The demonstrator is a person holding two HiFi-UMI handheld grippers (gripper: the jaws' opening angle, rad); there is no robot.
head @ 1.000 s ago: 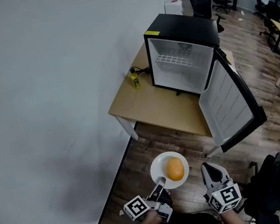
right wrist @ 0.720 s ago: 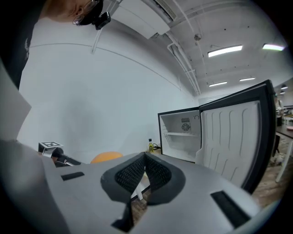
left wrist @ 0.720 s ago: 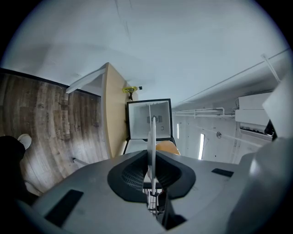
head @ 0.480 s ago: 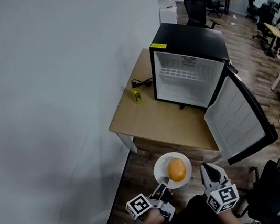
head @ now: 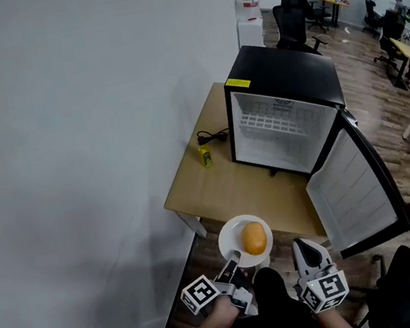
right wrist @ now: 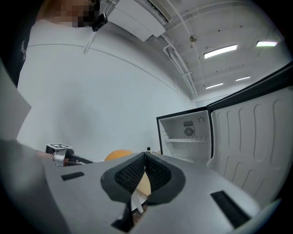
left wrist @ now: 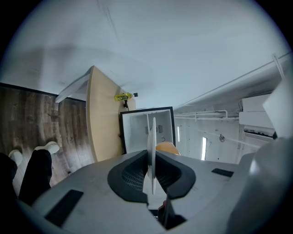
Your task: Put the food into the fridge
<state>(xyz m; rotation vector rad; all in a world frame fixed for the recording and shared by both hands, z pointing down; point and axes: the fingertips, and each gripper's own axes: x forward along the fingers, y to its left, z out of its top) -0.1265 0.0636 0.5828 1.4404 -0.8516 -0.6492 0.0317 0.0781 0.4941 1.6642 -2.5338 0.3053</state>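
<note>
An orange (head: 254, 237) lies on a white plate (head: 233, 233) held out over the near edge of the wooden table (head: 217, 188). My left gripper (head: 233, 260) is shut on the plate's near rim. In the left gripper view the plate (left wrist: 151, 137) stands edge-on between the jaws, the orange (left wrist: 166, 147) just beyond. My right gripper (head: 304, 246) hovers shut and empty to the right of the plate; its tips (right wrist: 145, 156) meet. The black mini fridge (head: 286, 134) stands on the table with its door (head: 357, 188) swung wide open and its white inside bare.
A small yellow object (head: 204, 156) with a black cable (head: 213, 136) lies on the table left of the fridge. A white wall (head: 69, 143) runs along the left. A black office chair (head: 401, 286) stands at the lower right, under the open door.
The plate with the orange and both grippers have moved forward to the table's near edge. The fridge and table sit closer in view. Both grips are unchanged.
</note>
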